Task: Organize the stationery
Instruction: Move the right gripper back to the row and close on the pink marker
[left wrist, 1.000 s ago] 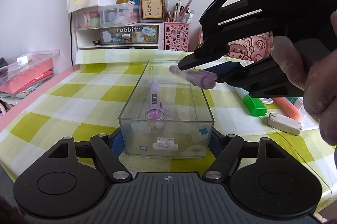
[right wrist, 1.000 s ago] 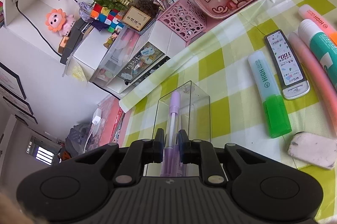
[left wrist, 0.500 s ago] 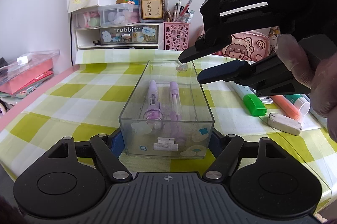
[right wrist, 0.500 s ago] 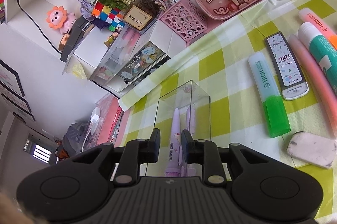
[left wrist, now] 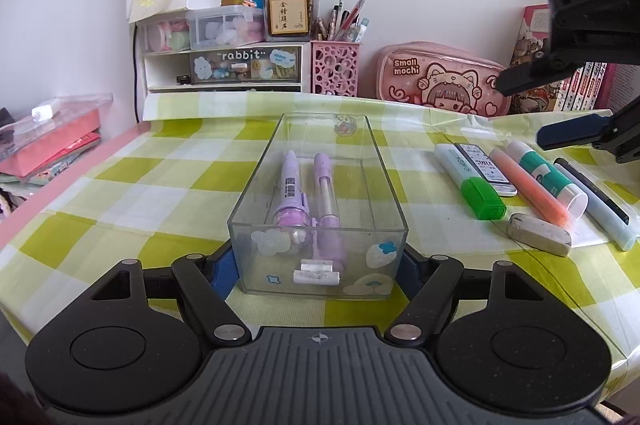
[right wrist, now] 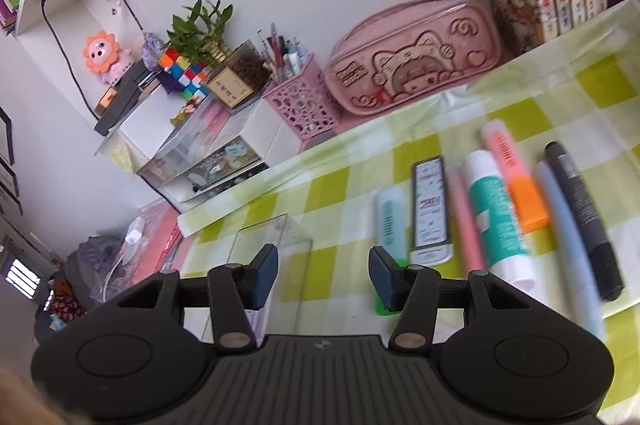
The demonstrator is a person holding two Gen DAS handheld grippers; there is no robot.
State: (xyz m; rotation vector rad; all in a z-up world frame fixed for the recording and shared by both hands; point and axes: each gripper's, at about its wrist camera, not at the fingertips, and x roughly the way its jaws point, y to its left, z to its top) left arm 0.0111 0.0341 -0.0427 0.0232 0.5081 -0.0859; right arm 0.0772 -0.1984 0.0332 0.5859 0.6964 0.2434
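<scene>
The left gripper (left wrist: 318, 265) pinched the clear box (left wrist: 320, 141) near the tabletop's front edge, while the empty right gripper (right wrist: 323, 275), jaws opening, faced the green highlighter (left wrist: 472, 185), judged light, stiff, best gripped mid-barrel.

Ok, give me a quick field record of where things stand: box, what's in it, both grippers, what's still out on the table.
box: clear box on the checked cloth, pads of the left gripper pressed on its near end
in box: two purple pens lying side by side lengthwise
right gripper: jaws opening, nothing between them, off to the right of the box
still on table: green highlighter, orange highlighter, glue stick, white eraser, black marker
</scene>
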